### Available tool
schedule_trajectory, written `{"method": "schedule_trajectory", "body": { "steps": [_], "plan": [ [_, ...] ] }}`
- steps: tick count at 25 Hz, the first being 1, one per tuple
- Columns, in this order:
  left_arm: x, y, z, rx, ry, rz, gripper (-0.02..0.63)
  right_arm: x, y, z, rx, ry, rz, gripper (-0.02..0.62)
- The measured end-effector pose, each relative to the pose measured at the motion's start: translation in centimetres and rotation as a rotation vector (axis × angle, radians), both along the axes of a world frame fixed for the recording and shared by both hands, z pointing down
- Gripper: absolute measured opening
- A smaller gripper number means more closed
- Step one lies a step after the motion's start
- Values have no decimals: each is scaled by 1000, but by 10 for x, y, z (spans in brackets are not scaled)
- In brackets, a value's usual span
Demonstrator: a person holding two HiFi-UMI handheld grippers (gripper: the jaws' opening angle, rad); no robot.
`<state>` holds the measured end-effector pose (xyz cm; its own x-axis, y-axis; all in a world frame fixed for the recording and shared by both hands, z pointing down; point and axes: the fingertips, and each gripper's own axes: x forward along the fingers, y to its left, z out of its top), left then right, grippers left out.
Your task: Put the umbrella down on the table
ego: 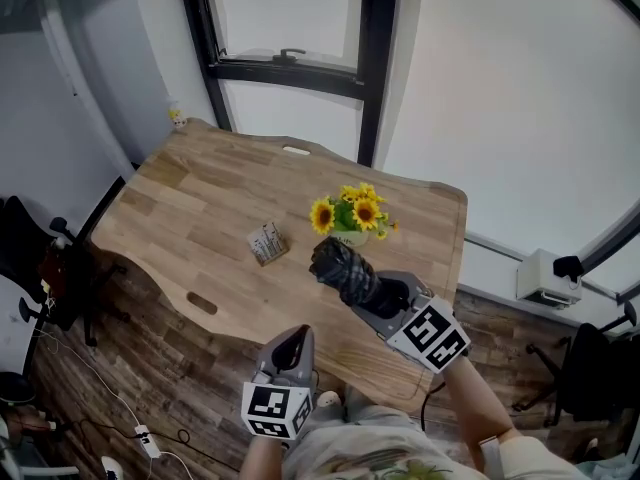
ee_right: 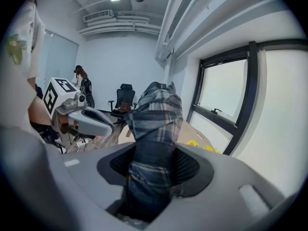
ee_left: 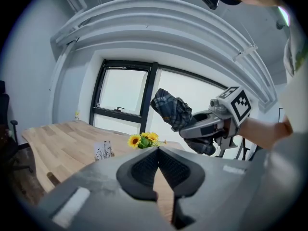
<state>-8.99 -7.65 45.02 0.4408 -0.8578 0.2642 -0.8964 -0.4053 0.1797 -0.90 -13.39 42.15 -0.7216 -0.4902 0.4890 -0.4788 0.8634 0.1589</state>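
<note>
While the right gripper (ego: 378, 294) reaches in from 5 o'clock, tilted slightly down, its jaws pinch the folded plaid umbrella (ego: 343, 271), held in the air over the wooden table (ego: 200, 208) at 6 o'clock of the sunflower pot (ego: 352, 218). Left gripper (ego: 296, 336): jaws pressed together, empty, at 6 o'clock by the table's near edge. Room: small card box (ego: 267, 243) mid-table, black-framed window (ego: 290, 63) at 12 o'clock.

Sunflowers (ego: 350, 213) + small box (ego: 267, 243) at table (ego: 190, 198) ctr; rest bare.
</note>
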Motion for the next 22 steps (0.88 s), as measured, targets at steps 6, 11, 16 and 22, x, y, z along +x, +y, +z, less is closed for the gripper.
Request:
{"method": "schedule_trajectory", "body": {
  "steps": [6,11,16,22],
  "plan": [
    [-2,-10,8,-20,-15,6,5,-13,-7,14,5,50,-62,204],
    [-8,-16,12,-33,-24,8,5,-24,-12,24,-5,69,-90,206],
    [-13,-23,19,-53,-31,7,5,-29,-20,35,-7,106,-107,206],
    [-18,-30,26,-73,-34,12,5,-34,-26,52,-16,150,-135,206]
  ]
}}
